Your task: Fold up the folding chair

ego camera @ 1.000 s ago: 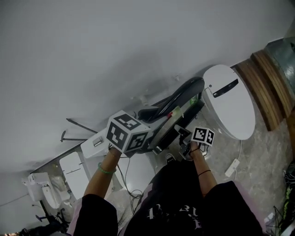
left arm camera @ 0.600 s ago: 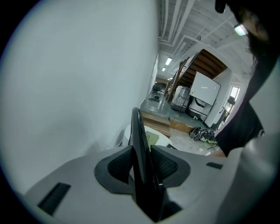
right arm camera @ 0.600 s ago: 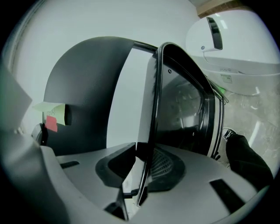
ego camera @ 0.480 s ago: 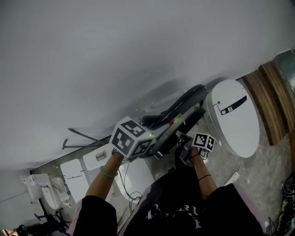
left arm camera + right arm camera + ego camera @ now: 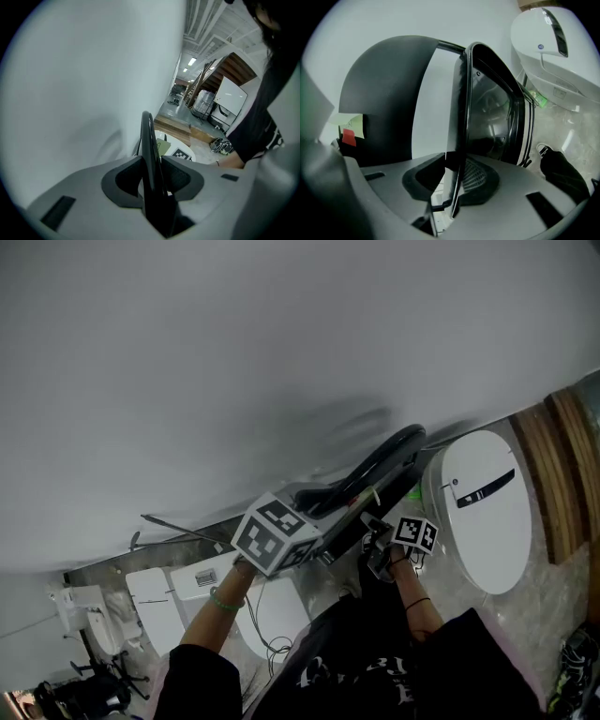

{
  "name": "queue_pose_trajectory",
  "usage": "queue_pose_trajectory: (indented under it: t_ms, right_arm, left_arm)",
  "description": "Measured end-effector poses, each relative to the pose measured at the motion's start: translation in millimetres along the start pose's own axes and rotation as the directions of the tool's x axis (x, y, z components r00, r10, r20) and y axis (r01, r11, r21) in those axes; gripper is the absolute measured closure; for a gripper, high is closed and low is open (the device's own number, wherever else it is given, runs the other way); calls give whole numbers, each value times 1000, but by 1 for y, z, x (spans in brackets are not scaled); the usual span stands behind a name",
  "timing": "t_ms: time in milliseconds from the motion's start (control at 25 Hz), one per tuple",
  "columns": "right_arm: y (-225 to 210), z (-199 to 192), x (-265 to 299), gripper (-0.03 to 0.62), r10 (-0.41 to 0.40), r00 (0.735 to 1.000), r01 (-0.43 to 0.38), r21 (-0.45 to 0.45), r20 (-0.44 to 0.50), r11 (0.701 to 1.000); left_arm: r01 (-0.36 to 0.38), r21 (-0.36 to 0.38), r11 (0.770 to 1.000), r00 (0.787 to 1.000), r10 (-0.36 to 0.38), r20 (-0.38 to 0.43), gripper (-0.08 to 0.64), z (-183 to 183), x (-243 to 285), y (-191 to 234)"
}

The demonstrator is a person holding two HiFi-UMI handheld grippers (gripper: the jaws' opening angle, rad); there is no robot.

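The black folding chair (image 5: 373, 470) is folded flat and held off the floor against the white wall, between my two grippers. My left gripper (image 5: 317, 542) is shut on a black curved edge of the chair (image 5: 147, 140); in the left gripper view (image 5: 152, 180) both pads press on it. My right gripper (image 5: 378, 538) is shut on the thin rim of the chair's frame (image 5: 461, 108), which runs up between its pads (image 5: 457, 180). The dark seat panel (image 5: 492, 117) fills the middle of that view.
A white wall (image 5: 234, 362) stands right behind the chair. A white oval lid-shaped thing (image 5: 483, 507) leans at the right, with a wooden step (image 5: 553, 474) beyond it. White boxes (image 5: 155, 601) and cables lie at the lower left. The person's dark clothing (image 5: 375, 662) is below.
Both grippers have carried the folded chair closer to the wall, up and to the right in the head view. The grips look unchanged.
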State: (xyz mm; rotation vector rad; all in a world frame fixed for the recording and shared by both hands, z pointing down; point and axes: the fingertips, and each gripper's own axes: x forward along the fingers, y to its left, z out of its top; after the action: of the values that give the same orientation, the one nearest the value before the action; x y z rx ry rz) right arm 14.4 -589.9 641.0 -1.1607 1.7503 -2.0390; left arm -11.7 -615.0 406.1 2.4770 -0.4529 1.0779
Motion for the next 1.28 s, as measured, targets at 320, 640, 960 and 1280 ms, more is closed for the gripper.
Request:
queue_pose_trajectory:
  t_ms: [320,640,960,1280]
  right_arm:
    - [-1,35,31,506,11,999,-11,-4,-35,1000]
    - [11,38,64,506,36,997,-37,-10,-72,999]
    - [17,53,81,509,51,998,-50,22,-33,999]
    - [29,63,98,511,68,998,-68,18,-6,998]
  left_arm:
    - [-18,-40,999,1000,18,-13,436,16,19,40]
    - [-68,-100,993,998,68,-10,437,11,10,88]
    - [-108,-50,993,993,106,-41,437,24,15,115]
    - [-102,-19,995,994,101,-33,436,38,14,138]
